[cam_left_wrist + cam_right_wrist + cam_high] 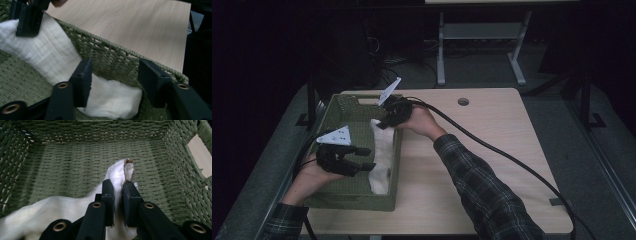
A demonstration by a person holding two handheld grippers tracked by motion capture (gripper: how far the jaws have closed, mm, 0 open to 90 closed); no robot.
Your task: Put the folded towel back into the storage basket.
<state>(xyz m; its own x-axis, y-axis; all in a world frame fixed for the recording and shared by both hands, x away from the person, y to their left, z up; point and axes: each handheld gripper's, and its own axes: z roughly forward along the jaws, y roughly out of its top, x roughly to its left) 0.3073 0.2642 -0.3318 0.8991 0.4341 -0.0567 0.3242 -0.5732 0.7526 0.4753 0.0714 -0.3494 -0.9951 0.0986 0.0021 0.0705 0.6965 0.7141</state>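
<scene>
Right gripper view shows the white cloth (75, 212) lying in the green woven basket (62, 170), one end pinched tight between your right gripper (118, 195) jaws. Your left gripper (115, 77) hangs spread wide over the cloth's other end.

A white, crinkled cloth (381, 155) lies stretched along the inner right wall of the green woven basket (343, 192). Its far end is bunched and lifted off the basket floor, while its near end rests folded against the wall.

No readable text, label, brand, number or sign on anything in any view.
</scene>
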